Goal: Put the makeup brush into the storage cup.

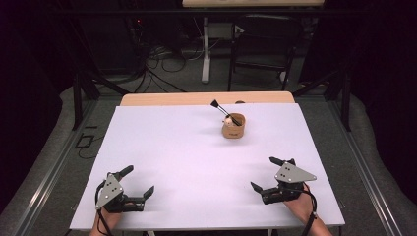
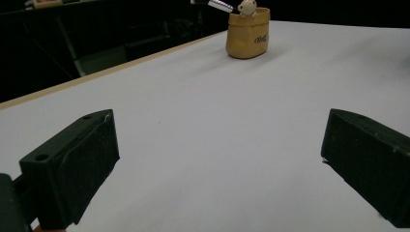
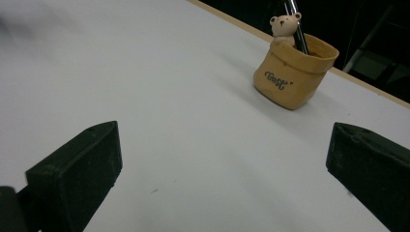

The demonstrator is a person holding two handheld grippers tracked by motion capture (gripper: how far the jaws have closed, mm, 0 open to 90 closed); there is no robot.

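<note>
the brush [image 1: 220, 109] stands in the holder [image 1: 233, 127], so its lower end is hidden inside. in the right gripper view the top edge cuts its handle [image 3: 296, 24]. the writing [image 3: 276, 80] on the holder is too small to read.

Left gripper [image 1: 137, 181]: black body, two blocky black jaws, grey three-cornered plate on top with dark screw holes, black cable trailing. Right gripper [image 1: 265, 173]: same build. Dark band on the right wrist [image 1: 312, 215].
</note>
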